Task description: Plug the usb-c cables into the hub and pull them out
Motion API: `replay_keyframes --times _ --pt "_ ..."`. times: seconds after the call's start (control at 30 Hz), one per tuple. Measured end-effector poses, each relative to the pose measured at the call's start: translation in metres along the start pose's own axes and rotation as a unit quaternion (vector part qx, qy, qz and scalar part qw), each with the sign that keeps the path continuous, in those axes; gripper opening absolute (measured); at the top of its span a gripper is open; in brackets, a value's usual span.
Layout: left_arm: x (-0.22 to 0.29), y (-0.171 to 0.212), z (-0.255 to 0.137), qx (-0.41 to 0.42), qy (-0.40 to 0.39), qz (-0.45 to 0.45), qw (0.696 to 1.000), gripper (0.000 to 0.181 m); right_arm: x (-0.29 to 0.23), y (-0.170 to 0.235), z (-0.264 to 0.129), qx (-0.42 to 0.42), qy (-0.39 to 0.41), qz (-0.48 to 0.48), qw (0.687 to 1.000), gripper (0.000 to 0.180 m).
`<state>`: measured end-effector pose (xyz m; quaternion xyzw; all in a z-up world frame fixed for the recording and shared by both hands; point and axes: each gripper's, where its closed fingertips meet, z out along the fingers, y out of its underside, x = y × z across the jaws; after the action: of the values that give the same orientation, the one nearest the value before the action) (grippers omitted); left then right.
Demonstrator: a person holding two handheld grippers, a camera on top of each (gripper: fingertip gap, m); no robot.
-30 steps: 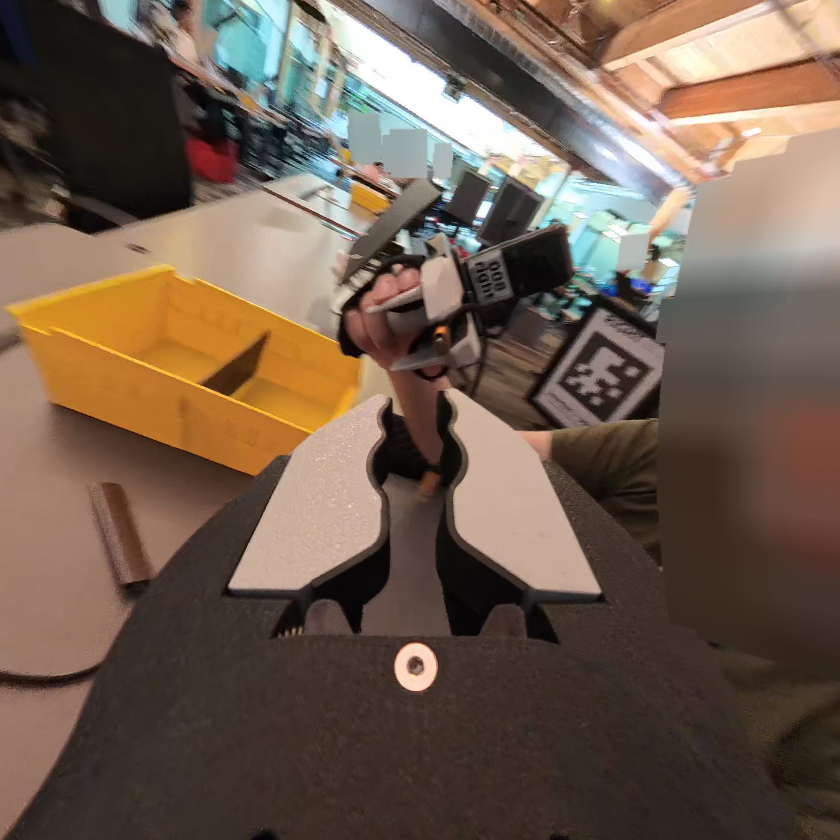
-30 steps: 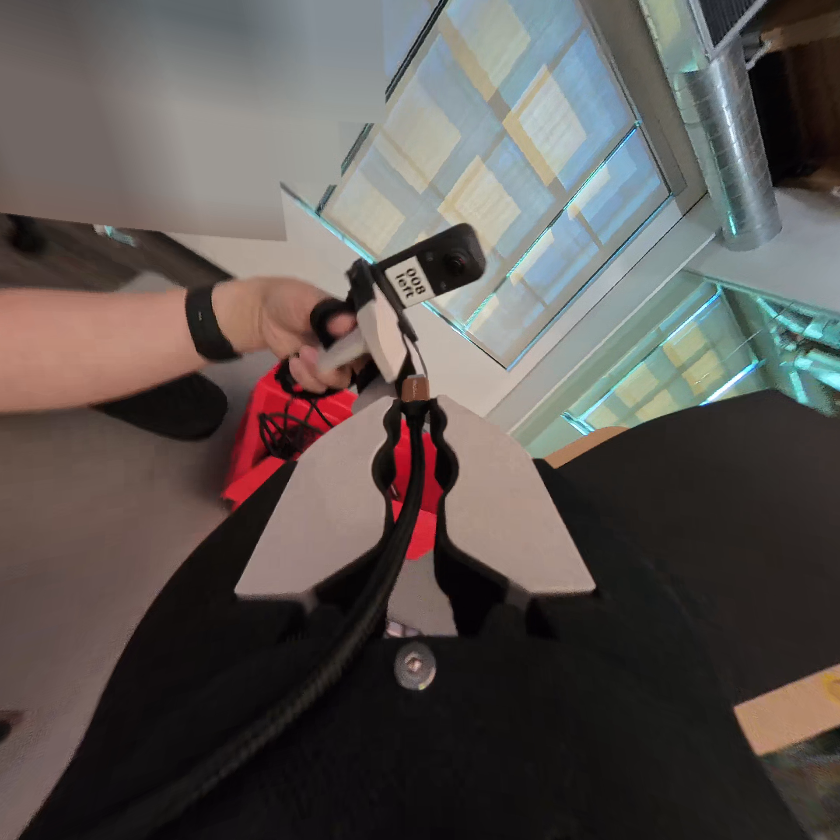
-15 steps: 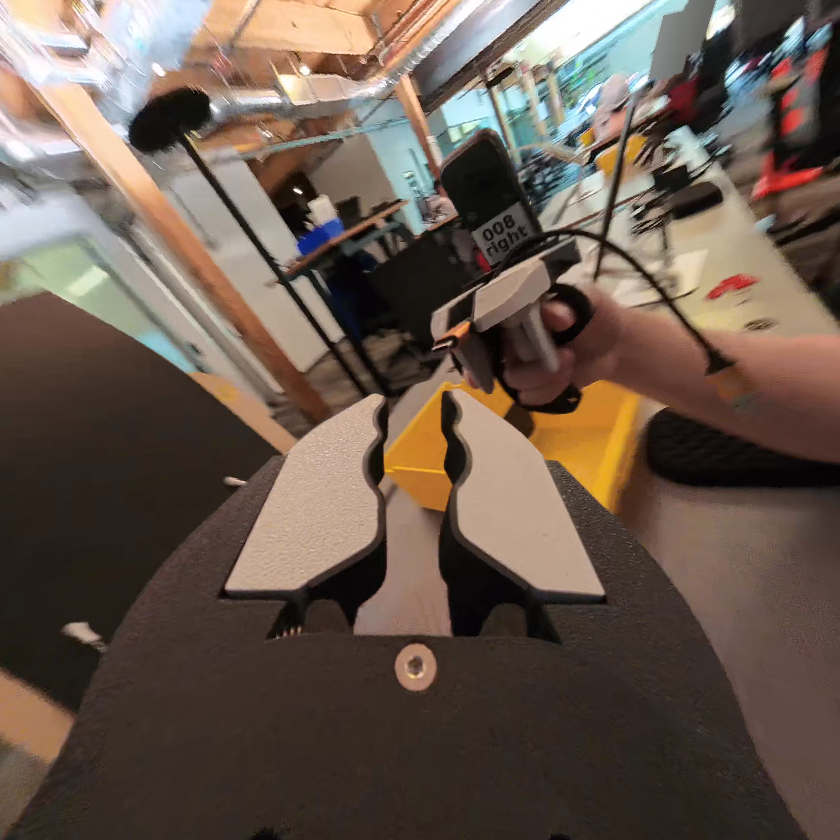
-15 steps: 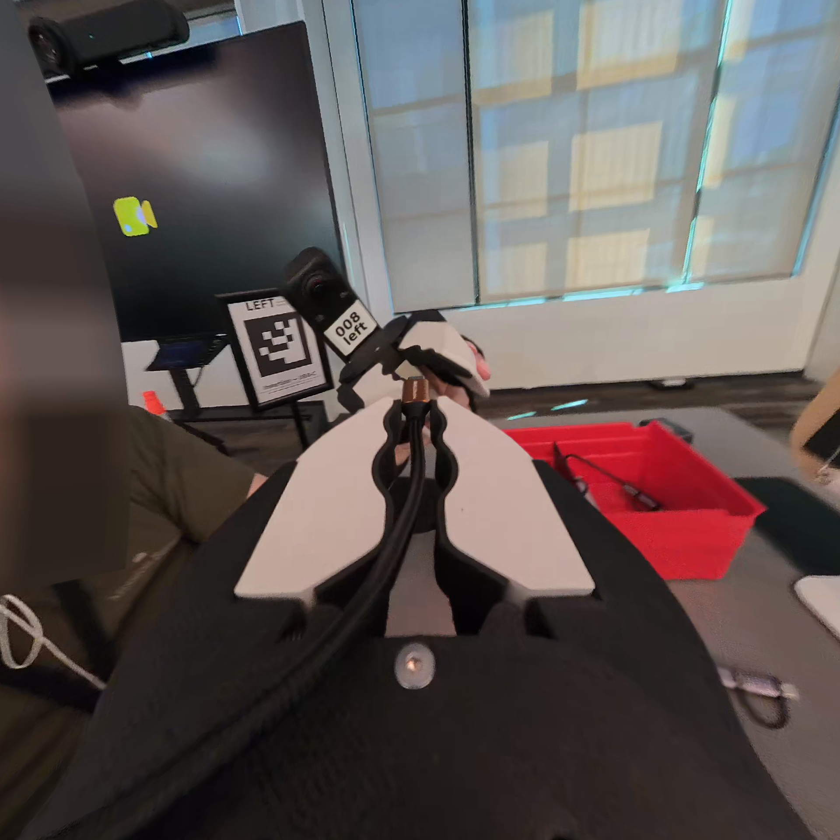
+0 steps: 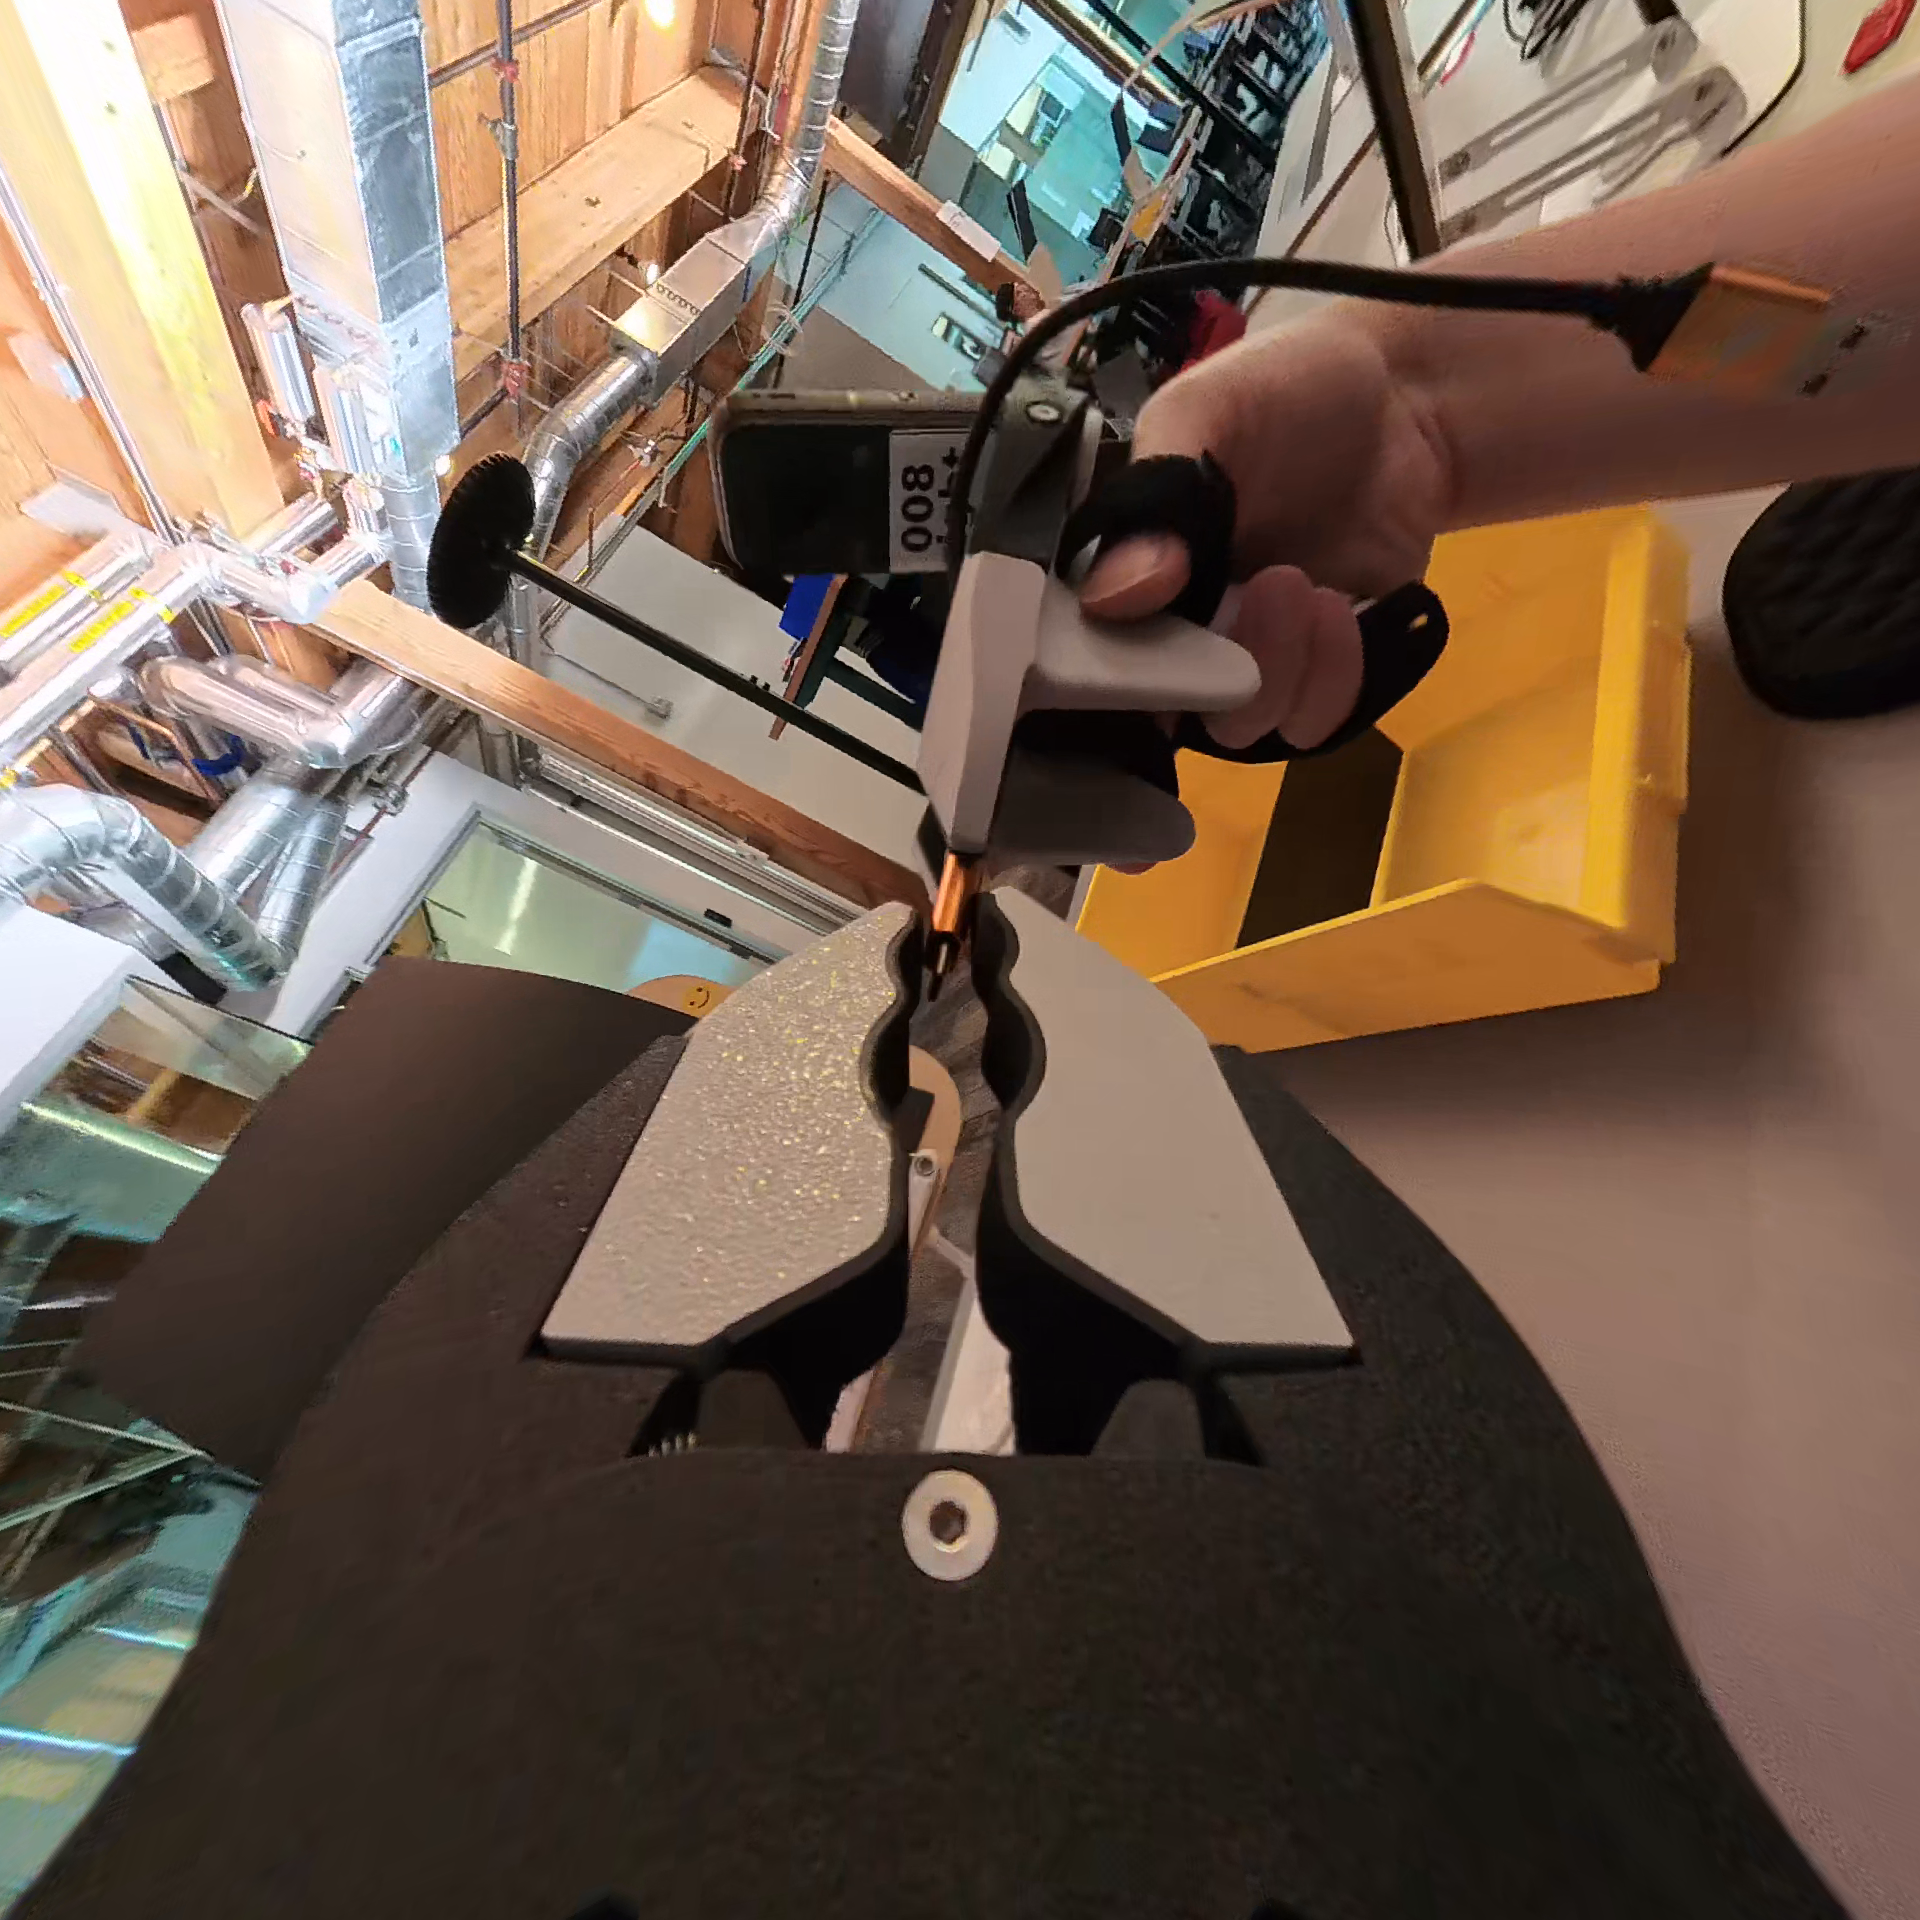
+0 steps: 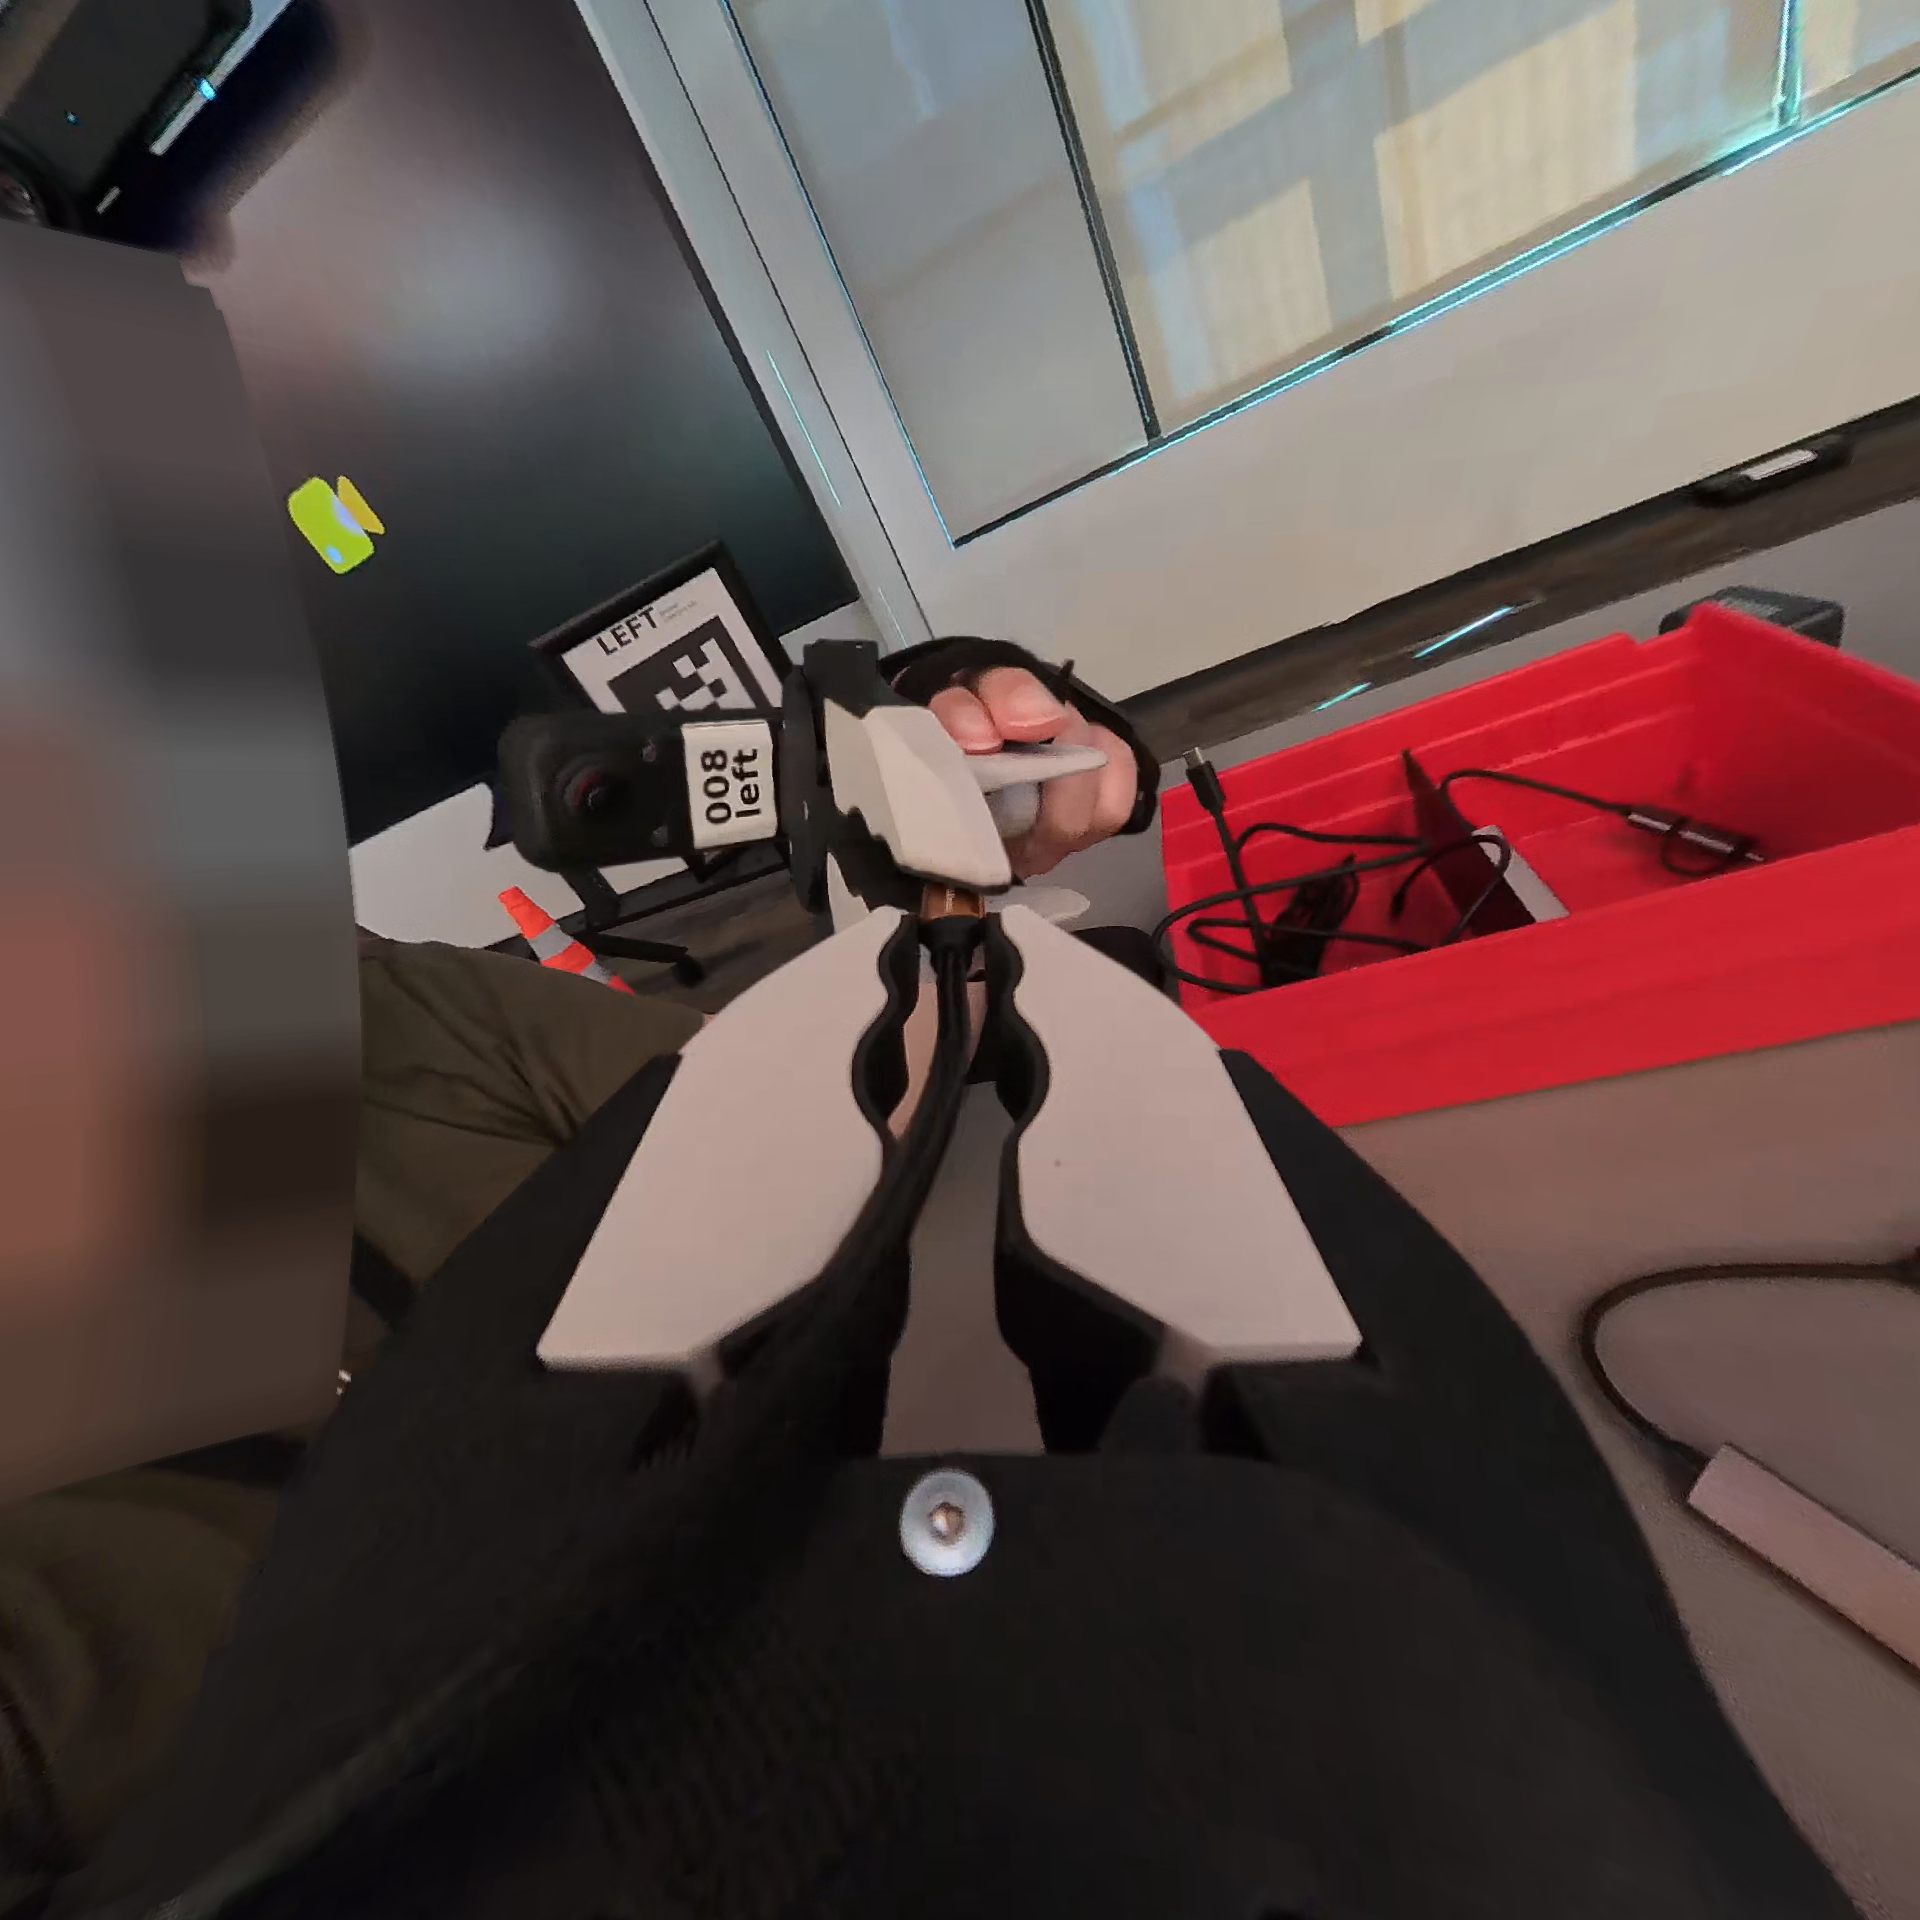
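Between the fingertips of the left gripper [image 5: 948,928], held slightly apart and gripping nothing, sits the copper USB-C plug [image 5: 954,906]. Right gripper [image 6: 948,928] pinches the black cable [image 6: 940,1049] behind that plug, long axis along both grippers' fingers. Hub not identifiable.

Matt, grainy grey pads [image 5: 748,1132] face the left gripper [image 5: 948,940], set in rough black foam-like housing. Between the jaws pokes a shiny copper-coloured metal plug [image 5: 954,906]; beyond them sits a glossy yellow plastic bin [image 5: 1538,831]. In the right gripper [image 6: 951,930], a black braided cable [image 6: 935,1081] runs between smooth matt pads, with a red plastic bin [image 6: 1558,997] beyond.
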<state>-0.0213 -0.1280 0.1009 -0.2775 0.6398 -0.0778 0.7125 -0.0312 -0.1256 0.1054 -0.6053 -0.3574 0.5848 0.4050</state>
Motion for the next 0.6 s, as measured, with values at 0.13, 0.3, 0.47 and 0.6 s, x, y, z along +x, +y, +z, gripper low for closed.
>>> replay_keyframes --times 0.13,0.3,0.47,0.6 --pt "-0.0001 -0.0009 0.0012 0.002 0.004 -0.01 1.0 0.006 -0.002 -0.0013 -0.0005 0.007 -0.014 -0.006 1.0 0.013" --pt "0.0003 -0.0007 0.001 0.001 0.01 -0.017 1.0 0.006 -0.0008 0.0015 0.0033 -0.006 0.006 -0.024 1.0 0.014" --pt "0.0015 -0.0002 0.0005 -0.002 0.019 -0.023 1.0 0.006 0.0003 0.0018 0.0048 -0.01 0.017 -0.026 0.999 0.013" --pt "0.0029 0.0021 0.001 -0.007 0.026 -0.029 0.999 0.006 0.0022 0.004 0.0052 -0.019 0.029 -0.038 0.999 0.013"
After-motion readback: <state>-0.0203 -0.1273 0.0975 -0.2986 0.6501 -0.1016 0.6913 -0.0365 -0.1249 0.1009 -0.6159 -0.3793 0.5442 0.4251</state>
